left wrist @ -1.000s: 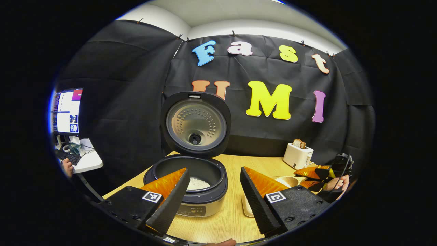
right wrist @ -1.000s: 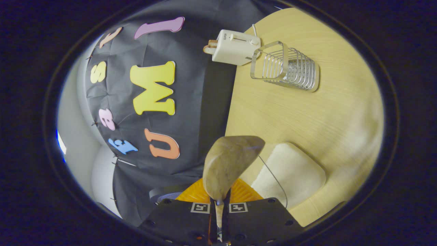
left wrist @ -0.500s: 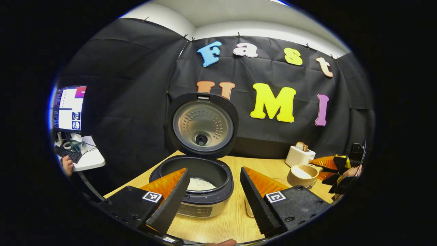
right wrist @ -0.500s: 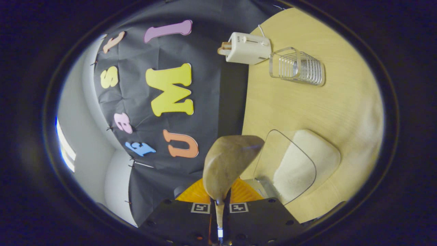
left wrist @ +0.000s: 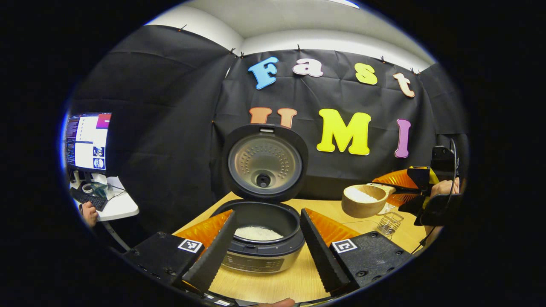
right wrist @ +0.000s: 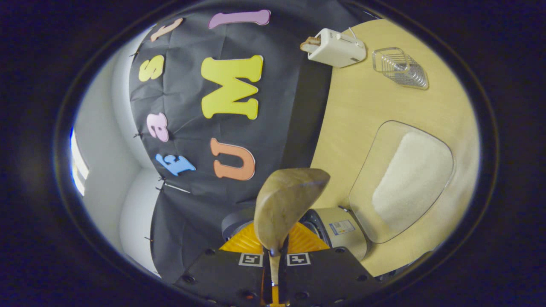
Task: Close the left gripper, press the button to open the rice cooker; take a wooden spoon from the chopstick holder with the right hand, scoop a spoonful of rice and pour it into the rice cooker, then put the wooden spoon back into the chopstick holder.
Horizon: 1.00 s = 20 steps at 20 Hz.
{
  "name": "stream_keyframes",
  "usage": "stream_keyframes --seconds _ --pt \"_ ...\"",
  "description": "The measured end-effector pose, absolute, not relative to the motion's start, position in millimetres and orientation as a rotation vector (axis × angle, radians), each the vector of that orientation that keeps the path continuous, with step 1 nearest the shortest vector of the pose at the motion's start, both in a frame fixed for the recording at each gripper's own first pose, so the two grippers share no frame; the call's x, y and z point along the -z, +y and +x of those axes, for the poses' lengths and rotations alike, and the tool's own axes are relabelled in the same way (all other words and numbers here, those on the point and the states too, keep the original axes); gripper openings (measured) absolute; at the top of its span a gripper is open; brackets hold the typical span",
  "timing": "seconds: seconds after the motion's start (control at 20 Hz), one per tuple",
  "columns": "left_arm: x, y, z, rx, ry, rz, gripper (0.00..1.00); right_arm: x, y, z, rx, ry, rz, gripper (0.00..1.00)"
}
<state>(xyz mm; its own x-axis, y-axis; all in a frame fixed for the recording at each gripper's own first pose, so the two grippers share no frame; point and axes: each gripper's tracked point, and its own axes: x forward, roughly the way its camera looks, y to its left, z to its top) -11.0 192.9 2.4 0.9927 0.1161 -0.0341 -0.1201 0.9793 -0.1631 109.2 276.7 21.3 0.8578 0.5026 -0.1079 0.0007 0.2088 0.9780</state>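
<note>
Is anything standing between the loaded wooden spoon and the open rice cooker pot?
Nothing visible does. In the left gripper view the wooden spoon, held in the right gripper and carrying rice, is up in the air to the right of the rice cooker. The lid stands upright behind the pot, and the space between is open.

left view level, right perhaps rolled sideways

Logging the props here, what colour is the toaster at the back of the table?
The toaster is white or cream, clearest in the right gripper view.
</note>
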Motion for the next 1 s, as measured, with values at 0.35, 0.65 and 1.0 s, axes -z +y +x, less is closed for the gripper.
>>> stream_keyframes --seconds 0.35,0.65,1.0 --pt "5 212 -15 -0.103 0.032 -0.212 0.94 -29 342 140 -0.32 0.464 1.126 0.06" --pt "18 226 -15 -0.134 0.06 -0.185 0.94 -32 379 160 -0.257 0.455 0.847 0.07" --pt "22 234 -16 -0.147 0.073 -0.189 0.94 -33 412 179 -0.187 0.397 0.488 0.1"
